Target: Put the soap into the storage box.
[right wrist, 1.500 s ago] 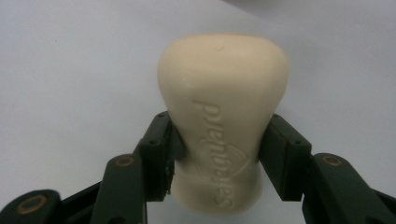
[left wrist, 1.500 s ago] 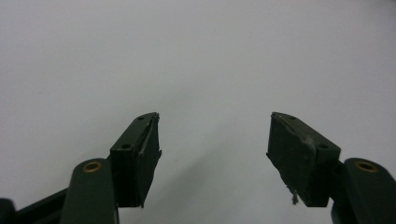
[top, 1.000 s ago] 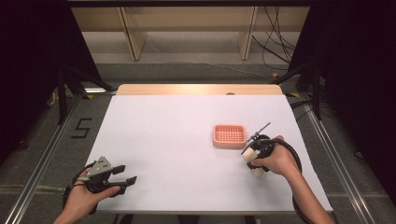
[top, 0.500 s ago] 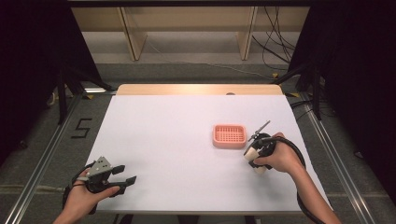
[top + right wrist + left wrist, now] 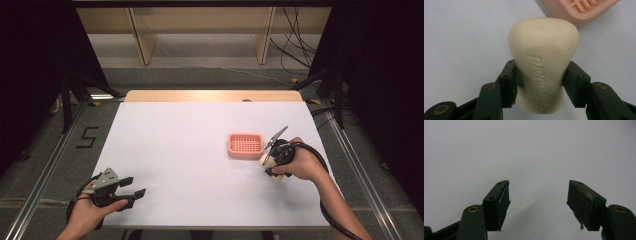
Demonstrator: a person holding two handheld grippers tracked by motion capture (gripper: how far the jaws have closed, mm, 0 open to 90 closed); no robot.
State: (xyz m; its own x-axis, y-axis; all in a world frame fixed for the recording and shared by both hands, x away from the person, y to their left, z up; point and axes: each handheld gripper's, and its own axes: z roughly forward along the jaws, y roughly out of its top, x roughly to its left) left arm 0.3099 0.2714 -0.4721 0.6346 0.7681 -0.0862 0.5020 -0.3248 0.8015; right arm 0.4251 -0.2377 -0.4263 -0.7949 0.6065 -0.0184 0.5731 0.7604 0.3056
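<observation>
- Judging from how things lie, the work in hand is putting the cream-coloured, waisted bar of soap (image 5: 543,65) into the pink slatted plastic soap dish (image 5: 245,145). The pick-up looks done: the bar is gripped and, in the right gripper view, seems to sit just above the white table (image 5: 190,150), though I cannot tell for sure that it is clear of the surface.
- What is left is the short carry to the dish, which stands empty just beside the bar on its far side, and then the release into it.
- The right tongs (image 5: 541,82) are closed on the bar's narrow middle, one black pad on each side, with the embossed lettering facing the camera and the wider end of the bar pointing toward the dish.
- The left tongs (image 5: 537,202) stand wide apart with nothing between them, over bare table at the near left corner, well apart from soap and dish.
- In the high view the right tongs (image 5: 274,159) sit just to the right of the dish.
</observation>
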